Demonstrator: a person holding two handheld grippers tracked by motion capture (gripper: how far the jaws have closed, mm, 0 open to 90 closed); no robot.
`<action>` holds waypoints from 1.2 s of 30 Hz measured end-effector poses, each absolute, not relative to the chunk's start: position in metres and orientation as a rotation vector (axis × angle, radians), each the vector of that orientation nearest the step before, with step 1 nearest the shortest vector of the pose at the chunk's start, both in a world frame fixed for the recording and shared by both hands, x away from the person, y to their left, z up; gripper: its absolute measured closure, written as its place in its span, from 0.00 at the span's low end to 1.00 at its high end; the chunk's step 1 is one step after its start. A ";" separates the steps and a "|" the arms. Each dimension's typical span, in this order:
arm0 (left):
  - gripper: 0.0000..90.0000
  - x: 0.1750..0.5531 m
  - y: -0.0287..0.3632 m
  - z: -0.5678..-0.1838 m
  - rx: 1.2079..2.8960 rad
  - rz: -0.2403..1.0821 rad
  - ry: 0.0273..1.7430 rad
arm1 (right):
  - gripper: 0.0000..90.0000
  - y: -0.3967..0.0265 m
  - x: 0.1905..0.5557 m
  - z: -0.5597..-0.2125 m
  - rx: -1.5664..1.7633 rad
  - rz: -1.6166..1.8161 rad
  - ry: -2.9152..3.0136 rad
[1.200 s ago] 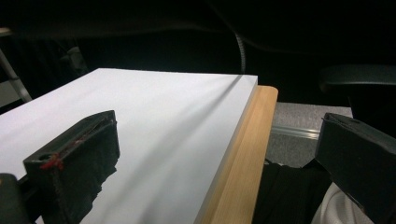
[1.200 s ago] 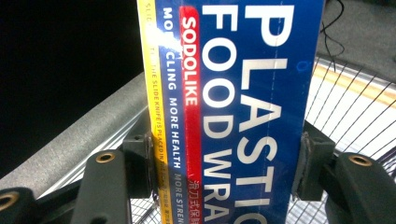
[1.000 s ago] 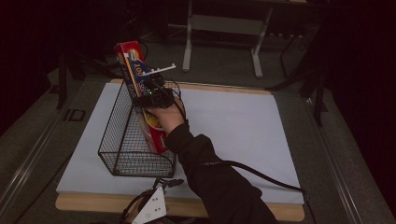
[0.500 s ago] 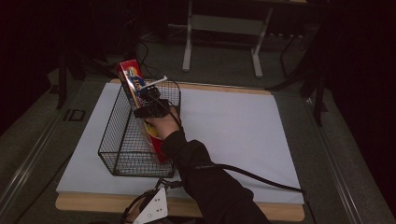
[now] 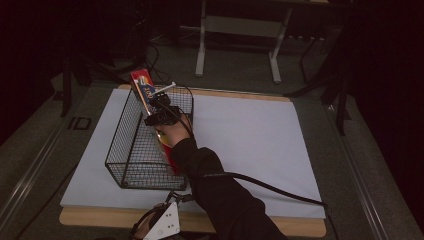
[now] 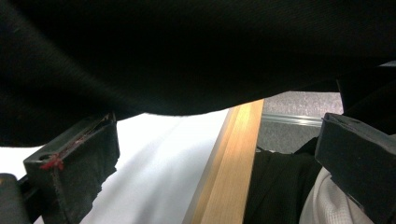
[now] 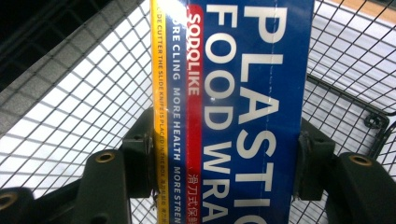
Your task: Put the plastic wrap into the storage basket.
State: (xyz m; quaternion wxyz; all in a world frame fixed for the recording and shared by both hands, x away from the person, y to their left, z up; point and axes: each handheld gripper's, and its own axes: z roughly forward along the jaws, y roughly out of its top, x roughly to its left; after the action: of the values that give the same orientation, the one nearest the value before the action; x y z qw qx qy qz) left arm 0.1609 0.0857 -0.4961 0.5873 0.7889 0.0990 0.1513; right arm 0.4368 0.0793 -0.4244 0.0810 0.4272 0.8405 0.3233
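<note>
Plastic wrap box (image 7: 243,107) gripped by right claw (image 5: 159,116), lowered into wire basket (image 5: 131,150).
Box should be kept clear of mesh; left claw (image 6: 210,158) open, idle.

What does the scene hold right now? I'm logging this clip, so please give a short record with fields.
held item: plastic food wrap box, long, blue, red and yellow
right gripper: shut on the box's sides
box position: slanted in the wire basket, top end above the rim
basket: on the white sheet
left gripper: open, at the table's wooden edge
</note>
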 end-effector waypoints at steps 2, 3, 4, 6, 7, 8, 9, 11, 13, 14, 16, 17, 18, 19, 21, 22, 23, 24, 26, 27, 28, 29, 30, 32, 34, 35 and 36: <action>0.00 0.161 0.086 -0.496 1.839 0.353 0.229 | 0.43 0.080 0.440 -0.428 1.290 0.957 2.515; 0.00 0.160 0.086 -0.496 1.840 0.354 0.228 | 0.43 0.081 0.442 -0.429 1.287 0.956 2.523; 0.00 0.160 0.086 -0.496 1.840 0.354 0.228 | 0.43 0.081 0.443 -0.431 1.289 0.961 2.526; 0.00 0.161 0.086 -0.496 1.836 0.353 0.229 | 0.43 0.084 0.442 -0.431 1.270 0.943 2.523; 0.00 0.161 0.087 -0.496 1.835 0.352 0.233 | 0.43 0.084 0.442 -0.431 1.275 0.944 2.522; 0.00 0.161 0.087 -0.496 1.835 0.350 0.235 | 0.43 0.083 0.442 -0.431 1.280 0.947 2.520; 0.00 0.161 0.087 -0.496 1.836 0.350 0.235 | 0.43 0.084 0.441 -0.431 1.275 0.947 2.516; 0.00 0.161 0.087 -0.496 1.837 0.352 0.233 | 0.42 0.083 0.441 -0.431 1.276 0.954 2.513; 0.00 0.161 0.086 -0.496 1.838 0.350 0.234 | 0.40 0.084 0.441 -0.432 1.237 0.938 2.530; 0.00 0.161 0.086 -0.496 1.838 0.350 0.234 | 0.40 0.084 0.441 -0.431 1.223 0.929 2.538; 0.00 0.161 0.086 -0.496 1.840 0.348 0.233 | 0.35 0.083 0.441 -0.430 1.222 0.937 2.545; 0.00 0.162 0.086 -0.496 1.841 0.348 0.234 | 0.34 0.083 0.441 -0.430 1.216 0.944 2.553; 0.00 0.162 0.086 -0.496 1.842 0.348 0.234 | 0.33 0.082 0.440 -0.429 1.217 0.955 2.552; 0.00 0.162 0.086 -0.496 1.842 0.349 0.234 | 0.30 0.081 0.441 -0.428 1.226 0.971 2.559; 0.00 0.162 0.086 -0.496 1.842 0.350 0.236 | 0.21 0.080 0.441 -0.428 1.217 0.975 2.596; 0.00 0.162 0.086 -0.496 1.842 0.349 0.235 | 0.18 0.080 0.440 -0.428 1.209 0.975 2.593; 0.00 0.162 0.086 -0.496 1.843 0.349 0.235 | 0.16 0.078 0.440 -0.427 1.205 0.985 2.581; 0.00 0.162 0.086 -0.496 1.843 0.349 0.234 | 0.14 0.077 0.439 -0.426 1.205 0.997 2.574; 0.00 0.162 0.086 -0.496 1.842 0.346 0.235 | 0.13 0.074 0.438 -0.423 1.203 1.015 2.562; 0.00 0.163 0.086 -0.496 1.842 0.344 0.236 | 0.12 0.073 0.438 -0.422 1.191 1.012 2.569; 0.00 0.163 0.086 -0.496 1.842 0.343 0.237 | 0.12 0.072 0.437 -0.421 1.187 1.012 2.576; 0.00 0.163 0.086 -0.496 1.843 0.342 0.238 | 0.12 0.070 0.437 -0.419 1.192 1.032 2.579; 0.00 0.163 0.086 -0.496 1.843 0.341 0.239 | 0.12 0.067 0.437 -0.417 1.197 1.059 2.577; 0.00 0.163 0.086 -0.497 1.843 0.340 0.241 | 0.12 0.059 0.436 -0.415 1.208 1.110 2.564; 0.00 0.164 0.085 -0.497 1.845 0.339 0.243 | 0.12 0.052 0.435 -0.415 1.192 1.105 2.552; 0.00 0.164 0.085 -0.497 1.846 0.341 0.243 | 0.12 0.048 0.435 -0.414 1.184 1.102 2.542; 0.00 0.164 0.084 -0.497 1.844 0.341 0.243 | 0.13 0.045 0.434 -0.414 1.177 1.102 2.536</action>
State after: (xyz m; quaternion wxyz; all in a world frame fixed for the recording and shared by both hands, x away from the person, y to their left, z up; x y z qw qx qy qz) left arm 0.1640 0.0844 -0.4971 0.5854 0.7907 0.1041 0.1460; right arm 0.4343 0.0447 -0.4136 0.0680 0.3908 0.8419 0.3660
